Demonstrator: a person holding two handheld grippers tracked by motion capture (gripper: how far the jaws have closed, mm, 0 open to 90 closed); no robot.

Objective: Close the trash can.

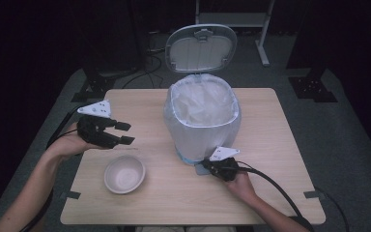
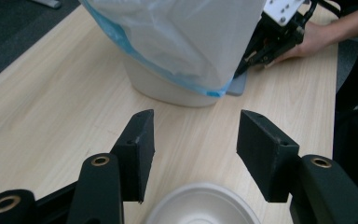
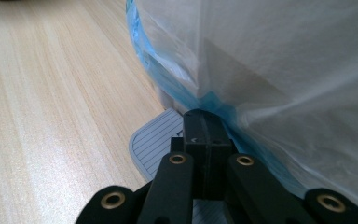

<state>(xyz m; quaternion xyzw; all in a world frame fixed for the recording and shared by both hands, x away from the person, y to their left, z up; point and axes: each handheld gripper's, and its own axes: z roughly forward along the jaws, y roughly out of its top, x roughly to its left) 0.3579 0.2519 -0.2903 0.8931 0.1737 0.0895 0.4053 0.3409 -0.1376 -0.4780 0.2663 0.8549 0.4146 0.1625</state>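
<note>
The left gripper [image 1: 124, 133] is held wide open above the bowl [image 1: 124, 174]. The right gripper [image 3: 204, 122] is pressed closed on the bin's pedal [image 3: 156, 140].

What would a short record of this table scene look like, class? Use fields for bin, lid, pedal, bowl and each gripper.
bin: white pedal bin on the table, plastic liner draped over its rim
lid: lid raised
pedal: grey pedal under right gripper tips
bowl: white bowl, empty, near left gripper
left gripper: left gripper open, held above table
right gripper: right gripper shut, pressing on pedal
</note>
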